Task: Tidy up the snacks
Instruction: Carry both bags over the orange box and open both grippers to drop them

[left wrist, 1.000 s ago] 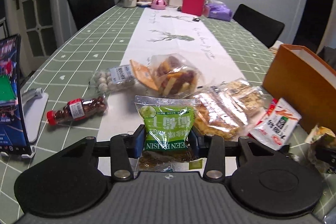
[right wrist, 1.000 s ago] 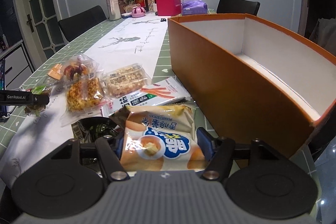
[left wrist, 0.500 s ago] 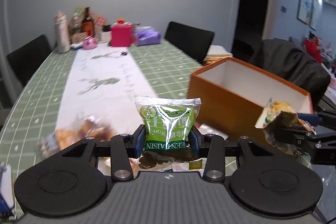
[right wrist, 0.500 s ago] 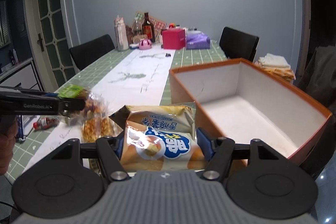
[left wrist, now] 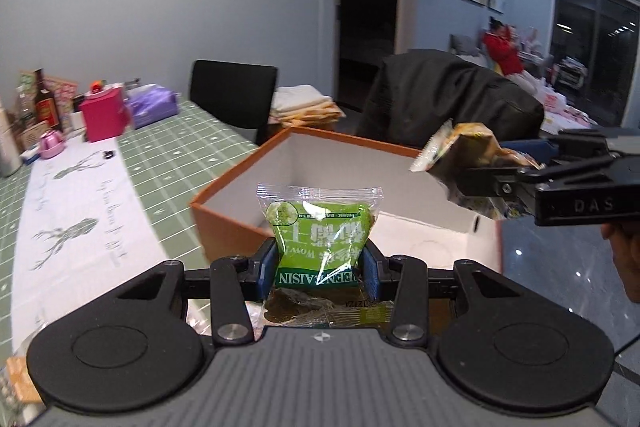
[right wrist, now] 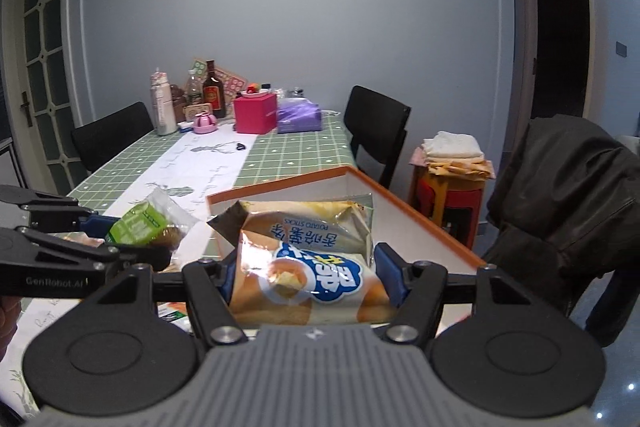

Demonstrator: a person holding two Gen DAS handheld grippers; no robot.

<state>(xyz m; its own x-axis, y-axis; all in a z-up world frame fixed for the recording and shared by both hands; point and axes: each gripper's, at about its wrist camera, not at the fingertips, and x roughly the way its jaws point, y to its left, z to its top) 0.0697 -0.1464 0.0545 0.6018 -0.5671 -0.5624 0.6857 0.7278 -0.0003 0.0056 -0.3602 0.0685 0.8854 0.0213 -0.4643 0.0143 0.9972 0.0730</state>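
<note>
- The left gripper (left wrist: 320,269) is clamping a green raisin packet (left wrist: 319,239) between its blue pads, with the packet standing upright and printed side facing the camera.
- The right gripper (right wrist: 308,277) is pinching a yellow potato-stick bag (right wrist: 304,259) across its middle; the bag's crimped top is flopping away from the camera.
- Both packets are hanging in the air at the near edge of an open orange box (left wrist: 240,183) with a white inside, which is sitting on a green checked table (left wrist: 168,143).
- In the left wrist view the floor of the box looks bare, so it seems either packet could go anywhere inside.
- In that same view, the right gripper is coming in from the right side, holding its bag above the box's right wall.
- To do this step well, each hand should probably be carrying its packet fully over the rim before letting go, so nothing is catching on the orange wall.
- Lowering each packet close to the white floor before loosening the pads would likely be keeping it from tumbling or bouncing out.
- Placing the two packets side by side, rather than stacked, is likely leaving tidy room for the snacks lying on the table (right wrist: 176,311).
- The two grippers are working close together, so staggering the drops may be avoiding a knock between them.
</note>
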